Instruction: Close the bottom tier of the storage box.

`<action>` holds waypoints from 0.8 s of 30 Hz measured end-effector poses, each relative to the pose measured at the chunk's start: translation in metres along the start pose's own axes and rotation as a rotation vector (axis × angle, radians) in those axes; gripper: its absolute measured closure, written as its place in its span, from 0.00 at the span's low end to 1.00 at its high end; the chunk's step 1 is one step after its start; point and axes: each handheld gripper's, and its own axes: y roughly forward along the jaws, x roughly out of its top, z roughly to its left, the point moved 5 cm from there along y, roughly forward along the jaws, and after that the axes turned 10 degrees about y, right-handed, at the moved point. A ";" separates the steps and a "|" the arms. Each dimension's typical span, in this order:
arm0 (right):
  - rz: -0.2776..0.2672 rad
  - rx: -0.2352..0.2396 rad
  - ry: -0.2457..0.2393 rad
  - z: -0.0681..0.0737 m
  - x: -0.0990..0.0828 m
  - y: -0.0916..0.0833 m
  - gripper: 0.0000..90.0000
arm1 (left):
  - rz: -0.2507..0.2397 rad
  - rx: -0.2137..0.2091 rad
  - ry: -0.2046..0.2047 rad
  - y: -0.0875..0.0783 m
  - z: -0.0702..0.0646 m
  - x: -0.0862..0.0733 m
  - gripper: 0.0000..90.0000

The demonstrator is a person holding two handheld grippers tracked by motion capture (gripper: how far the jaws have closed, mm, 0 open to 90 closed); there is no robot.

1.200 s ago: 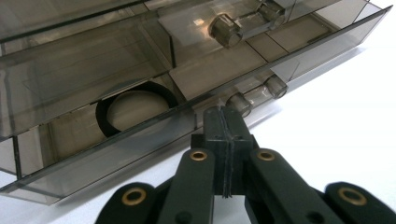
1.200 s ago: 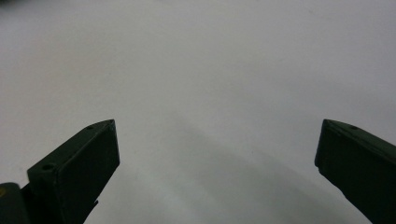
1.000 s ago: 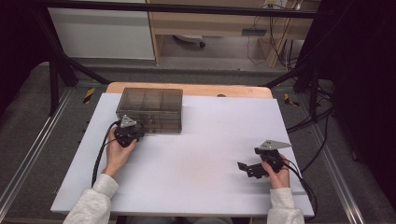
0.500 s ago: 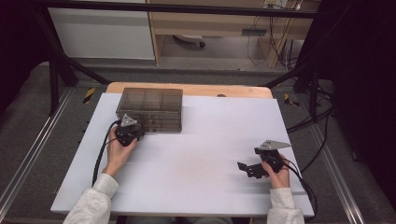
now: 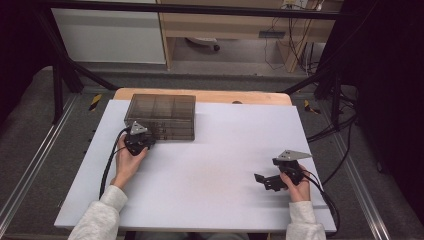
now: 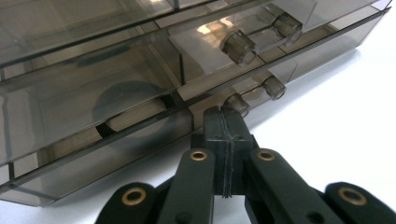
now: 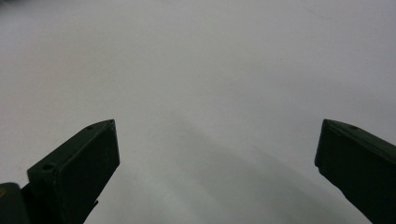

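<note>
Nothing has shifted over the last second: the left tool (image 5: pixel 140 141) remains pressed to the near face of the smoky drawer cabinet (image 5: pixel 161 116) at the far left of the white tabletop (image 5: pixel 215 175), so the bottom drawer looks yet to be drawn. The left gripper view shows what the high view cannot, its jaws together, apparently pinching the small knob (image 6: pixel 237 103) of the lowest drawer. The right tool (image 5: pixel 272 181) waits well apart, near right, jaws wide over bare tabletop
</note>
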 end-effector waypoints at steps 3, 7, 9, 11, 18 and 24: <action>0.001 0.000 0.001 0.000 0.000 0.000 0.00 | 0.000 -0.001 0.000 0.001 0.000 0.000 0.99; 0.001 0.001 0.002 0.000 0.000 0.000 0.00 | -0.001 0.002 0.001 0.001 0.001 0.001 0.99; 0.001 0.001 0.002 0.000 0.000 0.000 0.00 | -0.001 0.003 0.001 0.002 0.001 0.001 0.99; 0.002 0.001 0.002 0.000 0.000 0.000 0.00 | -0.001 0.003 0.001 0.002 0.002 0.001 0.99; 0.003 0.001 0.002 0.000 0.000 0.000 0.00 | -0.004 0.002 0.000 0.003 0.002 0.002 0.99; 0.000 0.001 0.002 0.000 0.000 0.000 0.00 | -0.004 0.002 0.000 0.003 0.002 0.002 0.99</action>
